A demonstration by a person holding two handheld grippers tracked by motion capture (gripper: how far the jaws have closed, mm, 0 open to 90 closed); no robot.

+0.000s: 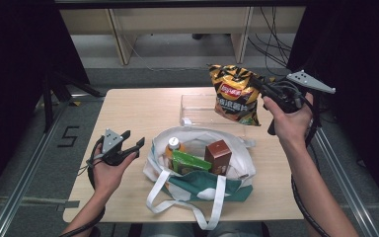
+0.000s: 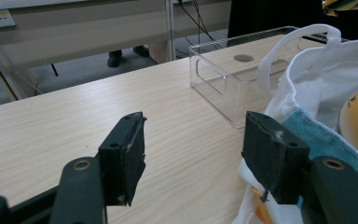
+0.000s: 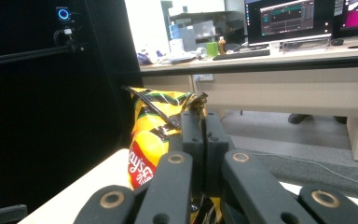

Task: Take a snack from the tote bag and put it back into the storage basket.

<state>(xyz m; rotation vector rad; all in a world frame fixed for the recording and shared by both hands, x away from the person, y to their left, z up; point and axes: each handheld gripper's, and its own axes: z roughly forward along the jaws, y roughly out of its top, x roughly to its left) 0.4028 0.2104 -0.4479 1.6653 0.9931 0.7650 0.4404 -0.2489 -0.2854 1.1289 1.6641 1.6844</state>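
chip bags: I count one [image 1: 237, 94], above the tote bag [image 1: 237, 148], clamped in my right gripper [image 1: 265, 91].
left gripper [image 1: 131, 143]: wide, nothing held, left of tote bag.

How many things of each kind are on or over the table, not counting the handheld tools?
Tote bag: 1
Clear plastic box: 1
Chip bag, held up in the air: 1
Orange bottle in the tote: 1
Green carton in the tote: 1
Brown carton in the tote: 1
Total: 6
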